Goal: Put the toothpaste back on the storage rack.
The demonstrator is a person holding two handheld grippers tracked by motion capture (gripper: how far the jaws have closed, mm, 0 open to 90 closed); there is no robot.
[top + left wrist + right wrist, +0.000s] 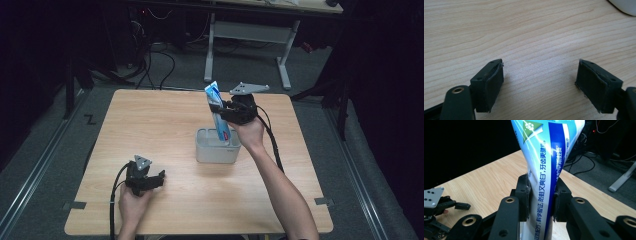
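A blue and white toothpaste tube (218,111) stands tilted over a small grey bin (217,146) near the table's middle, its lower end inside the bin. My right gripper (225,111) is shut on the tube from the right side. In the right gripper view the two black pads squeeze the tube (544,170) at its middle, between the fingertips (541,195). My left gripper (159,176) rests low near the table's front left, jaws wide apart. Bare wood lies between its pads in the left gripper view (540,82).
The wooden table (150,125) has bare surface around the bin. A white rounded edge of the bin (624,6) shows at the top right of the left gripper view. Beyond the table's far edge stand a desk frame (247,45) and cables on the floor.
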